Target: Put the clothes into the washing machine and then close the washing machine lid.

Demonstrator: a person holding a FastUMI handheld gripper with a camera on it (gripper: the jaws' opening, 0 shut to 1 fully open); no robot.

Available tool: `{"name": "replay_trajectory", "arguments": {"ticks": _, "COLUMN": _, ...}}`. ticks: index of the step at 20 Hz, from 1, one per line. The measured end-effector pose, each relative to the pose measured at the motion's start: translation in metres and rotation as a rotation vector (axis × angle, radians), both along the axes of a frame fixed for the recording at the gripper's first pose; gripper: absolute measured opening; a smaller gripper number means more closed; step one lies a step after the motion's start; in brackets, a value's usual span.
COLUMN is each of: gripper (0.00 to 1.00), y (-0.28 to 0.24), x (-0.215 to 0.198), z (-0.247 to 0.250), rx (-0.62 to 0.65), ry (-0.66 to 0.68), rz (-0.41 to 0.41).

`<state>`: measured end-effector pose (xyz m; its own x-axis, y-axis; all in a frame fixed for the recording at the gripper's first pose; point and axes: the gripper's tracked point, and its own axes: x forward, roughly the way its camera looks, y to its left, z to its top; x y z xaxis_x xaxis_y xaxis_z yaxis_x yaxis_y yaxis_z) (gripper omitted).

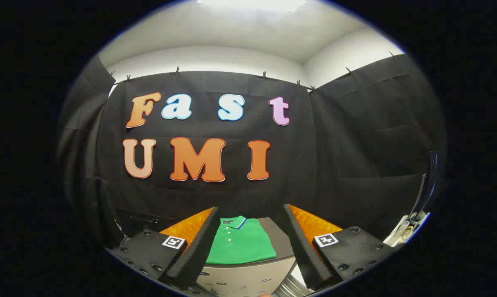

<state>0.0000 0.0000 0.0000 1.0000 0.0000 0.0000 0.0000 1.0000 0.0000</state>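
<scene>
Gripper [248, 247] hovering with fingers [199, 251] spread wide, gripping nothing. Green polo shirt [240, 243] lying folded flat on grey surface [248, 274], seen between and just beyond the fingers, collar pointing toward the wall. Washer part [421, 206] showing off to the right.

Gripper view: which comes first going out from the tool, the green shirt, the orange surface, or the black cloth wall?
The tool is open.
1. Green shirt, folded, framed between the fingers.
2. Orange surface, just behind the shirt, on both sides.
3. Black cloth wall, farthest back.
</scene>
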Motion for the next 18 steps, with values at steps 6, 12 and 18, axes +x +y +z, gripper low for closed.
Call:
{"name": "replay_trajectory", "arguments": {"ticks": 6, "gripper": 0.98, "y": 0.015, "x": 0.006, "z": 0.006, "rx": -0.011, "ry": -0.021, "rz": 0.029}}
{"name": "replay_trajectory", "arguments": {"ticks": 12, "gripper": 0.98, "y": 0.018, "x": 0.005, "z": -0.004, "rx": 0.038, "ry": -0.033, "rz": 0.039}}
{"name": "replay_trajectory", "arguments": {"ticks": 18, "gripper": 0.98, "y": 0.028, "x": 0.013, "z": -0.022, "rx": 0.107, "ry": 0.009, "rz": 0.088}}
